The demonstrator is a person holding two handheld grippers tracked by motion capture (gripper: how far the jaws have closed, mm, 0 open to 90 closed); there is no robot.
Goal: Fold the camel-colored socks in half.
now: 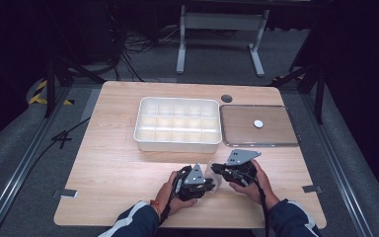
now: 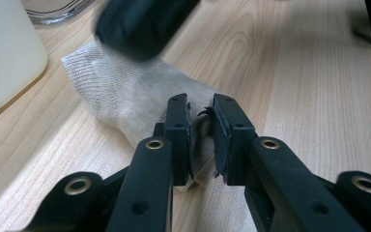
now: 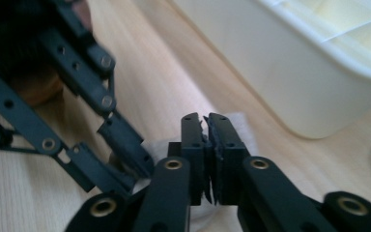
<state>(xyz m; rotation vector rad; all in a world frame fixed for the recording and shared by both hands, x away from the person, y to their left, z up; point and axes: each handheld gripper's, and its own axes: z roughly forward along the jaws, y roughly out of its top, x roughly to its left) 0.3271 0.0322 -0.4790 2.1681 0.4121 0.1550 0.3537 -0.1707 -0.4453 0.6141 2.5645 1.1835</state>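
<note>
A pale ribbed sock (image 1: 216,180) lies on the wooden table (image 1: 118,168) near its front edge, between my two grippers. My left gripper (image 1: 210,185) is shut on one end of the sock (image 2: 121,92), and bunched cloth shows between its pads (image 2: 201,104). A blurred black part of the right gripper (image 2: 140,24) hangs over the sock's other end. My right gripper (image 1: 215,169) has its jaws pressed together (image 3: 206,120) just over the sock (image 3: 240,129). No cloth shows between them. One left gripper finger (image 3: 125,142) stands close beside them.
A white box with several compartments (image 1: 177,143) stands behind the grippers, close to the sock (image 3: 280,63). To its right is a metal-rimmed tray (image 1: 286,144) holding a small white disc (image 1: 258,123). A dark round grommet (image 1: 226,98) sits at the table's back.
</note>
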